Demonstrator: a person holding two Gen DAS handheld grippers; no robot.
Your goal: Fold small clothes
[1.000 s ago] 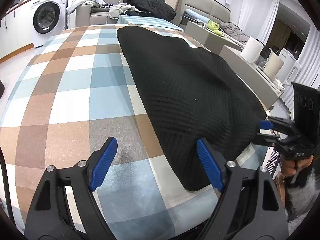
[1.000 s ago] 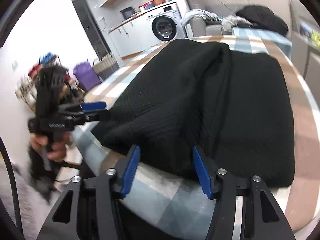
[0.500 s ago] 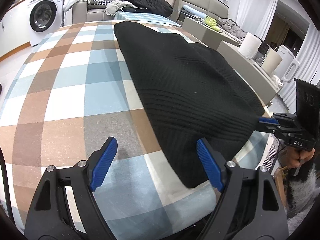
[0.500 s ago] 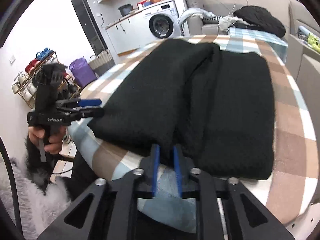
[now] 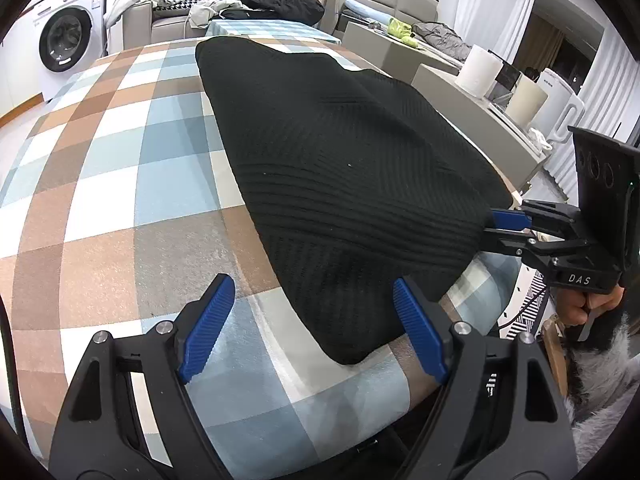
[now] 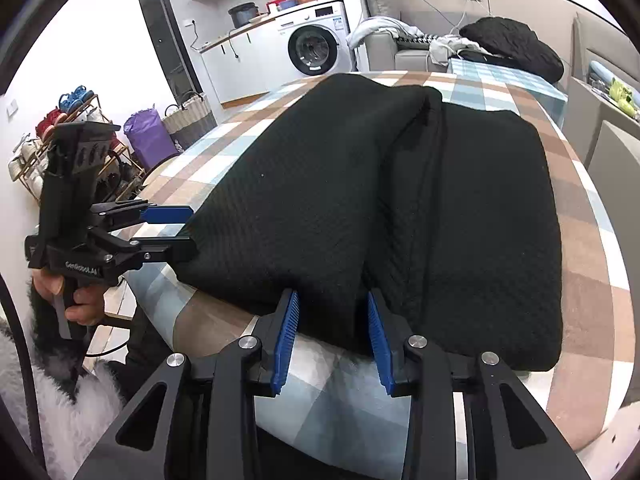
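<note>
One black knit garment (image 5: 344, 184) covers the checked table (image 5: 112, 184) — left tool (image 5: 312, 328) gapes empty; right tool (image 6: 330, 336) is opening astride its fold, washing machine (image 6: 316, 46) behind.

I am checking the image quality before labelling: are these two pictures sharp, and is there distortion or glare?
Left wrist view: sharp, but the fisheye bends the checked tablecloth and leaves dark corners; bright daylight washes out the curtains. Right wrist view: same bending; the black knit garment keeps its texture, without glare.
</note>
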